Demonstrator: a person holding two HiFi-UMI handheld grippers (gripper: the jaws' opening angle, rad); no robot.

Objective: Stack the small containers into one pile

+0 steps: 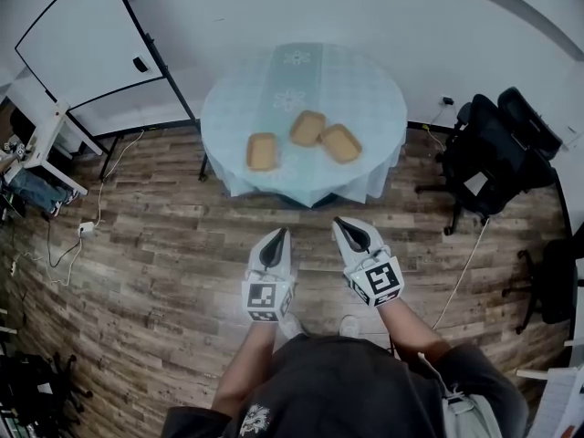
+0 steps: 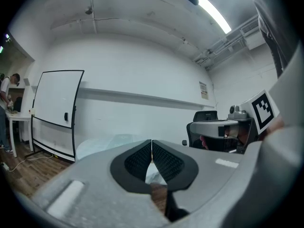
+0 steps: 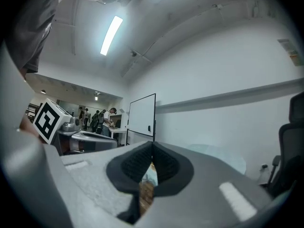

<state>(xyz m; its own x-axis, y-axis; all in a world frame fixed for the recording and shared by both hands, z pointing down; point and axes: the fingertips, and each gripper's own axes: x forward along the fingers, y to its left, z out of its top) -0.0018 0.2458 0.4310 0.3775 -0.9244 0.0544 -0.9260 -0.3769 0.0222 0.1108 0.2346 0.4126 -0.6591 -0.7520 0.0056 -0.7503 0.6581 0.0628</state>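
Three small tan containers lie apart on a round table with a pale blue cloth: one at the left, one in the middle, one at the right. Both grippers hang over the wood floor, well short of the table. The left gripper is shut with nothing in it, its tips touching. The right gripper is also shut and empty, its tips meeting. Neither gripper view shows the containers.
A whiteboard on a stand is at the far left, with a white table and cables on the floor nearby. Black office chairs stand to the right of the round table. People stand in the distance.
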